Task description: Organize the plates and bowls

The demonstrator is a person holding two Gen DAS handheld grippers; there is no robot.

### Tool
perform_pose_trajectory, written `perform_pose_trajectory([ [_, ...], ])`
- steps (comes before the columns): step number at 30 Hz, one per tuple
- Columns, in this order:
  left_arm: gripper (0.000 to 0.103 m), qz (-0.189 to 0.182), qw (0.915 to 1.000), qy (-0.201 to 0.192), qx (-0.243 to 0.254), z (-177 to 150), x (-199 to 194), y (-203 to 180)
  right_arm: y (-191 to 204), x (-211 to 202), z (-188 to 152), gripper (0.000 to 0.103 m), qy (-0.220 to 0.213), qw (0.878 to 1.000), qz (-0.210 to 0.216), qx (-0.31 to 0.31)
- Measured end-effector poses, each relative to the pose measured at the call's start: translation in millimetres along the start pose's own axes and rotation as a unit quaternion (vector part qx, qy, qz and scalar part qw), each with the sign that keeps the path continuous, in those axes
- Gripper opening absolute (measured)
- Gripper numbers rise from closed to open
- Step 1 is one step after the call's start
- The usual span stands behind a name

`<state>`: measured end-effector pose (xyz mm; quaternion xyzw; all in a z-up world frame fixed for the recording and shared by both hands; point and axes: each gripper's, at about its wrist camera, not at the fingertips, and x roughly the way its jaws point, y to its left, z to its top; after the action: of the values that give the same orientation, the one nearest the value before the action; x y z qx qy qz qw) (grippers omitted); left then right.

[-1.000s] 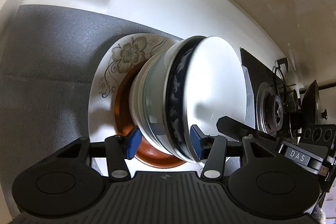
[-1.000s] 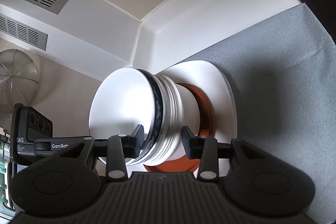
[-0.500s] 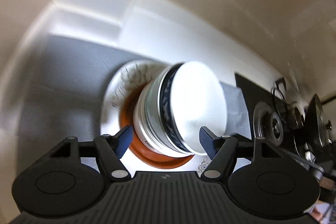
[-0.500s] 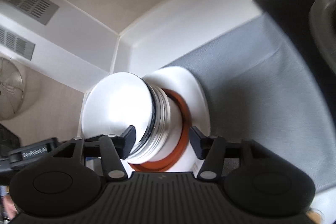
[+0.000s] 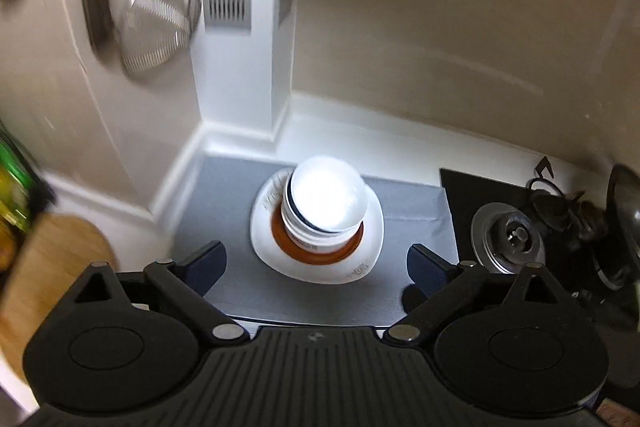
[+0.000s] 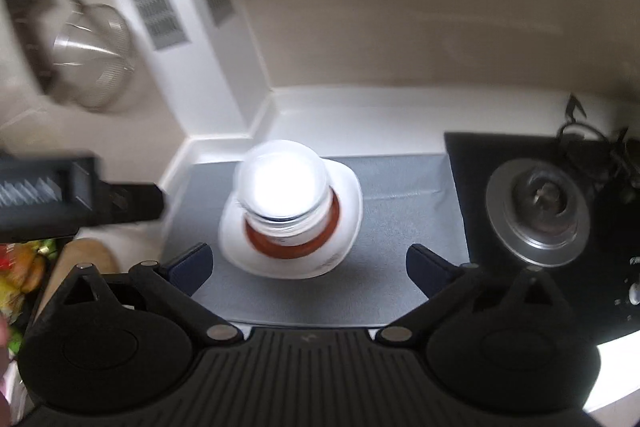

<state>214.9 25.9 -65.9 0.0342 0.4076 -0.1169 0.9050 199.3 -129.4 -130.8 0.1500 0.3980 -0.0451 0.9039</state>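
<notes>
A stack of nested white bowls, one with a dark blue rim, stands on an orange-brown plate, which lies on a white floral plate on a grey mat. The stack also shows in the right wrist view on the white plate. My left gripper is open and empty, held back from the stack on its near side. My right gripper is open and empty, also back from the stack. The left gripper's body shows at the left of the right wrist view.
A black gas stove with a burner stands right of the mat, also in the right wrist view. A metal strainer hangs on the wall at upper left. A wooden board lies at the left. White walls close the corner behind.
Both grippers opened wide, let go of the bowl stack and pulled back and up. The stack stays on the plates and now looks small and farther away.
</notes>
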Motion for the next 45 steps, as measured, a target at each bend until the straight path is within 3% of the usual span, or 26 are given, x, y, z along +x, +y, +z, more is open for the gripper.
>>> perform_pose_trajectory([
  [3, 0.098, 0.052, 0.9981, -0.022, 0.026, -15, -37, -37, -3, -40, -2, 0.103, -0.004, 1.0, 0.015, -0.002],
  [6, 0.099, 0.096, 0.9946, -0.022, 0.032, -28, -63, -61, -6, -69, -9, 0.103, 0.006, 1.0, -0.005, -0.014],
  [10, 0.099, 0.079, 0.9967, -0.009, 0.019, -44, -84, -72, -16, -101, -25, 0.103, 0.012, 1.0, -0.016, -0.015],
  [14, 0.099, 0.11, 0.9935, -0.022, 0.02, -61, -103, -85, -22, -123, -41, 0.103, 0.007, 1.0, -0.006, -0.02],
  [18, 0.099, 0.113, 0.9931, -0.02, 0.026, -70, -116, -93, -24, -141, -54, 0.103, 0.004, 1.0, -0.007, -0.014],
  [45, 0.099, 0.129, 0.9906, -0.039, 0.023, -100, -157, -104, -30, -181, -81, 0.103, -0.011, 1.0, 0.006, -0.019],
])
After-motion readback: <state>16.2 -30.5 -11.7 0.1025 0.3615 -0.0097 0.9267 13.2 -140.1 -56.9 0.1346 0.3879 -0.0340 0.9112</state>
